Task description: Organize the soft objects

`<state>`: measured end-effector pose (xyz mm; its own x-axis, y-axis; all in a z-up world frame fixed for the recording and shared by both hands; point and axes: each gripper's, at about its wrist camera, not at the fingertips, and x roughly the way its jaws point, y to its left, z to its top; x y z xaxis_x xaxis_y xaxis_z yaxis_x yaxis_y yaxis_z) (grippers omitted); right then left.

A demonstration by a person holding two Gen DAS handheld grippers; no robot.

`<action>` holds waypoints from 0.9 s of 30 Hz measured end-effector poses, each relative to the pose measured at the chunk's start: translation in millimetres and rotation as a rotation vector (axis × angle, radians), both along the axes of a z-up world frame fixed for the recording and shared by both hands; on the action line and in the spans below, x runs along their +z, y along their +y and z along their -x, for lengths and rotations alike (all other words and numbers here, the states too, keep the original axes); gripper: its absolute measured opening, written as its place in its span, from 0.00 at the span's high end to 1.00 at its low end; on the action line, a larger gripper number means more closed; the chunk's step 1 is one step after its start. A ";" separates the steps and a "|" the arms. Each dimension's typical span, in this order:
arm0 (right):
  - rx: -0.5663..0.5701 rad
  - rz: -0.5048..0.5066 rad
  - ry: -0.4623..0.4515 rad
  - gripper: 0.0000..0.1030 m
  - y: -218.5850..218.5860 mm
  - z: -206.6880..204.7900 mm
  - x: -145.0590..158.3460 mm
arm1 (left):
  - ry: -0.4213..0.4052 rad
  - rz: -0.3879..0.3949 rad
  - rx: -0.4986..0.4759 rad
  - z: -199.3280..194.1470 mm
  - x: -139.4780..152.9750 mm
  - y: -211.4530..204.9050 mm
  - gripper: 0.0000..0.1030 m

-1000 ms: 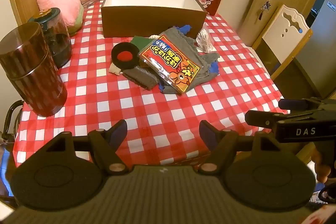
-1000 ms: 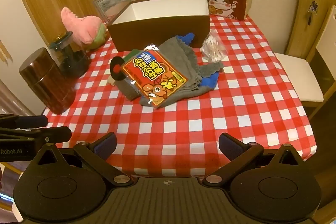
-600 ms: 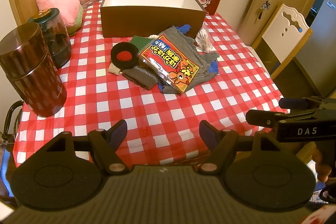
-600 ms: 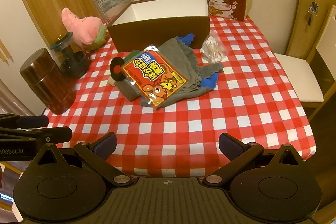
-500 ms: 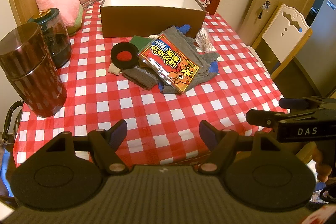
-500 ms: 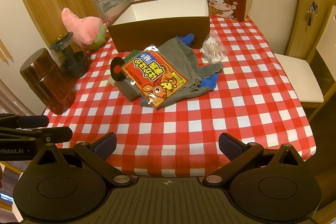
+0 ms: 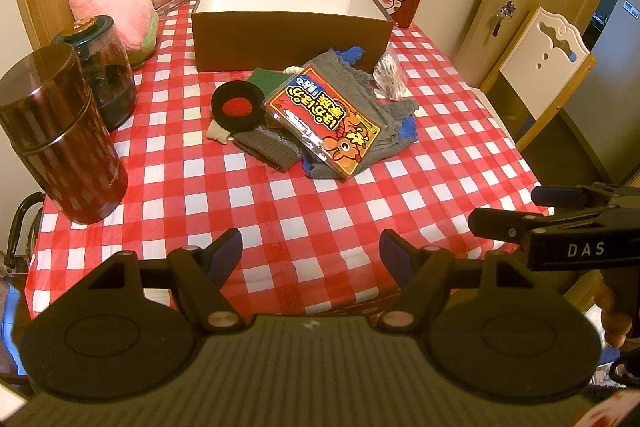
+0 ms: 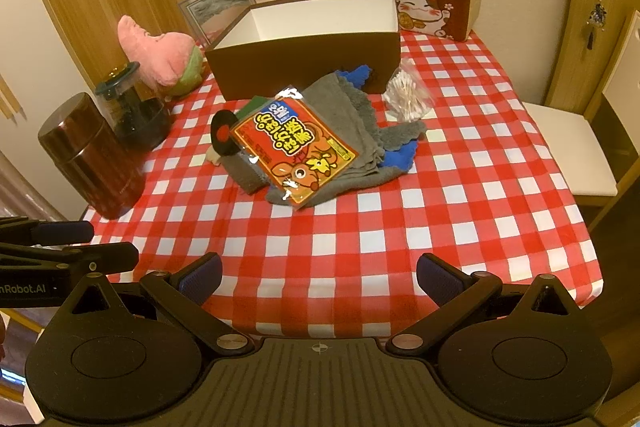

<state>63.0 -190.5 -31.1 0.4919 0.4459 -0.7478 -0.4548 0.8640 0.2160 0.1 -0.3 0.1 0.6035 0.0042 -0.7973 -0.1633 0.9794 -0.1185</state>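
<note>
Almost nothing has shifted over the last second: the left gripper (image 7: pixel 310 253) and right gripper (image 8: pixel 318 277) are still held back at the near table edge, jaws apart and empty. The soft pile, a grey towel (image 8: pixel 352 131) under a red snack packet (image 8: pixel 292 149) (plus a black-and-red pad (image 7: pixel 237 105)), lies untouched before the empty brown box (image 7: pixel 288 35), so sorting is judged not begun.
</note>
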 end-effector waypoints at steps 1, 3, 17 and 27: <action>-0.001 0.000 0.000 0.00 0.1 0.0 -0.1 | 0.000 0.000 -0.001 0.1 -0.1 0.0 0.28; 0.000 0.000 0.000 0.00 0.4 0.0 0.0 | 0.000 0.000 -0.002 0.1 -0.1 0.0 0.28; -0.002 -0.002 -0.002 0.00 -1.4 -0.4 -0.5 | -0.001 0.000 -0.001 0.2 0.0 0.1 0.28; -0.002 -0.003 -0.003 0.00 -2.1 -0.4 -1.0 | 0.000 -0.001 -0.001 0.1 0.0 0.0 0.28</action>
